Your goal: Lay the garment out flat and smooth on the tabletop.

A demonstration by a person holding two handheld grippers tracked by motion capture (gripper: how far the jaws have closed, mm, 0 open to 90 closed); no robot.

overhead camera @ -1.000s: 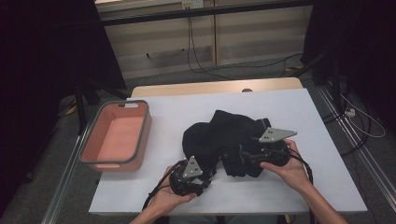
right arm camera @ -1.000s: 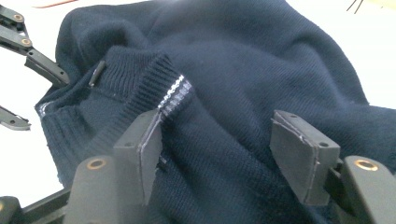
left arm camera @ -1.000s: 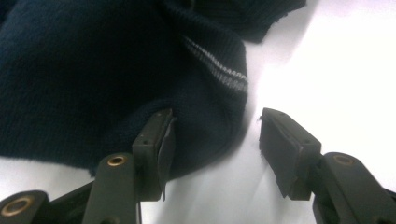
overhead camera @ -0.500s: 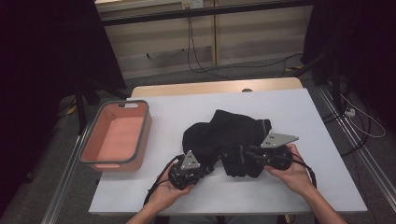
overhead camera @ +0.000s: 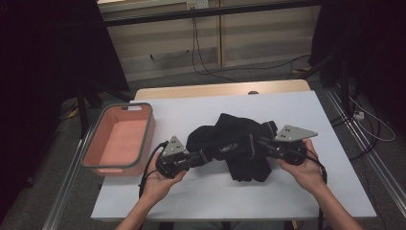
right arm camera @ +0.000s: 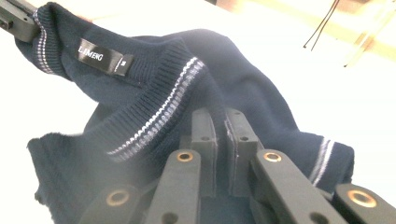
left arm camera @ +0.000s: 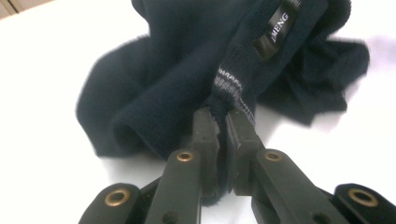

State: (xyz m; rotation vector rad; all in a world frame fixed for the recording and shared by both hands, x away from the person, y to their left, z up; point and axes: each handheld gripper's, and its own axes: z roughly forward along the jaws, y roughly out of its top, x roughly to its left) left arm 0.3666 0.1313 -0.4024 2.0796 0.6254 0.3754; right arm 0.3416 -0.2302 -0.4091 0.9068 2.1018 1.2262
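Now both grippers are pinching the ribbed collar of a dark navy knit sweater (overhead camera: 239, 143), which is lying bunched at the centre of the white table (overhead camera: 335, 191). The left gripper (overhead camera: 203, 155), at seven o'clock of the heap, has just been closing and is clamping the striped neckband (left arm camera: 228, 86) between its pads. The right gripper (overhead camera: 263, 143), at three o'clock, has likewise been closing and is nipping the fabric beside the grey-striped rib (right arm camera: 159, 116). Bare tabletop is lying open toward twelve o'clock and along the near edge. A salmon-pink basin (overhead camera: 93, 143) with rounded grey rim is sitting at nine o'clock, near the table's left edge.
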